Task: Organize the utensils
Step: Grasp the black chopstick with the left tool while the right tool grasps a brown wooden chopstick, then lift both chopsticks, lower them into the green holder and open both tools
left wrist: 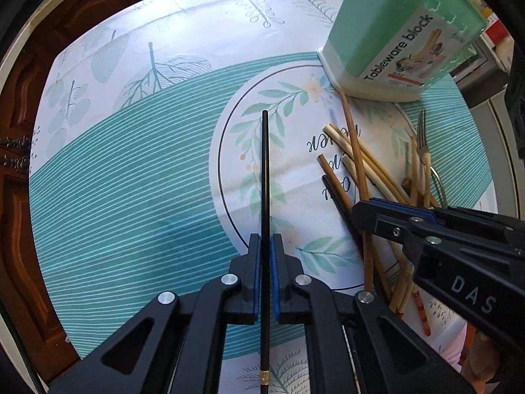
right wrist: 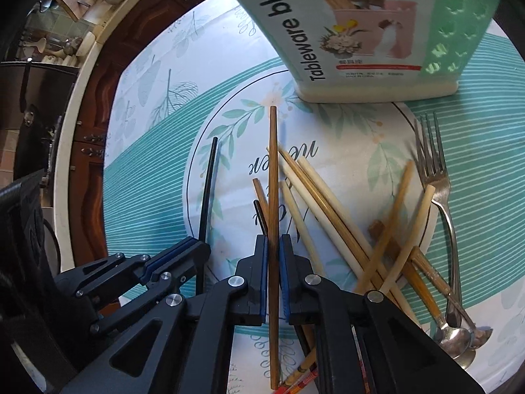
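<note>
While both grippers are over the tablecloth (left wrist: 131, 180), each one grasps a single chopstick. The left gripper (left wrist: 265, 252) has its fingers pressed on a black chopstick (left wrist: 265, 170), whose tip points away from the camera, to the left of the holder (left wrist: 403, 29). The right gripper (right wrist: 273, 252) pinches a brown chopstick (right wrist: 273, 164), and its tip comes near the white base of the holder (right wrist: 377, 32). The pile (right wrist: 344, 216) of other chopsticks lies in front of the holder, and a fork (right wrist: 433, 170) and spoons (right wrist: 459, 338) lie beside the pile, on its right.

It seems the step in hand is the carrying of picked chopsticks to the holder. Its opening is not visible, so the next move probably needs lifting each stick higher, turning it upright, and lowering it inside. The sticks are thin and can slip or rotate between the pads.
</note>
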`<action>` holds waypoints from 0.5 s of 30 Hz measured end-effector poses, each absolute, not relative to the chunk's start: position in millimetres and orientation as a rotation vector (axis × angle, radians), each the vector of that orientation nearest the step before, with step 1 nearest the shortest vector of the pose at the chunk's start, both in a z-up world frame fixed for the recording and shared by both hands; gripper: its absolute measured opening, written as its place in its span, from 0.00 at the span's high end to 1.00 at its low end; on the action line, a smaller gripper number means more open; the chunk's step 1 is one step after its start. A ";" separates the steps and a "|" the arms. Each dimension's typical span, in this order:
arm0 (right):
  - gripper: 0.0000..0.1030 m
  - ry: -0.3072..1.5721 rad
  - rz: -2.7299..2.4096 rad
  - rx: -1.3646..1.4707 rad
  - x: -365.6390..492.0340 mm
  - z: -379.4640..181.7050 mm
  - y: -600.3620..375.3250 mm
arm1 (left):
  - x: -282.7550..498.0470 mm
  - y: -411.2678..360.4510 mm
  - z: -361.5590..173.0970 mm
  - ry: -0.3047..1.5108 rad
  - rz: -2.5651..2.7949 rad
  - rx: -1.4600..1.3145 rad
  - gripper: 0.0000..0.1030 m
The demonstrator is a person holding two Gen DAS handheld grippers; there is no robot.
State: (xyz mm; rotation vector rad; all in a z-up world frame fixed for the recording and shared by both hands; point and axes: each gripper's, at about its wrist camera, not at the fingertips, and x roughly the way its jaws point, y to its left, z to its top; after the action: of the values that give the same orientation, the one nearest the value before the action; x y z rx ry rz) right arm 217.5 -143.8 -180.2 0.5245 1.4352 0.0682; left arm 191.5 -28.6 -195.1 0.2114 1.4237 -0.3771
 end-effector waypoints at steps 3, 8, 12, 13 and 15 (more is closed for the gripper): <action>0.93 1.398 0.106 0.551 203.7 -172.9 -155.5 | 179.9 -26.0 -182.2 1.349 -0.367 0.198 0.97; 0.93 1.282 0.191 0.582 180.3 -153.7 -168.6 | 149.3 -19.3 -151.9 1.164 -0.347 0.161 0.97; 0.93 1.211 0.230 0.562 162.9 -142.7 -171.3 | 127.0 -5.1 -132.0 1.049 -0.326 0.126 0.97; 0.93 1.194 0.241 0.557 158.9 -140.2 -171.2 | 120.5 2.8 -124.3 1.022 -0.322 0.110 0.97; 0.94 1.155 0.260 0.544 149.1 -132.6 -171.1 | 112.2 3.4 -120.6 0.990 -0.316 0.092 0.97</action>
State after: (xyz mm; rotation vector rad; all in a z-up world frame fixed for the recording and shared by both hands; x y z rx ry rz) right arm 149.1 -171.1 -132.6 0.5437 1.1552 0.2599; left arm 112.2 3.4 -120.6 0.0920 0.9897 -0.3160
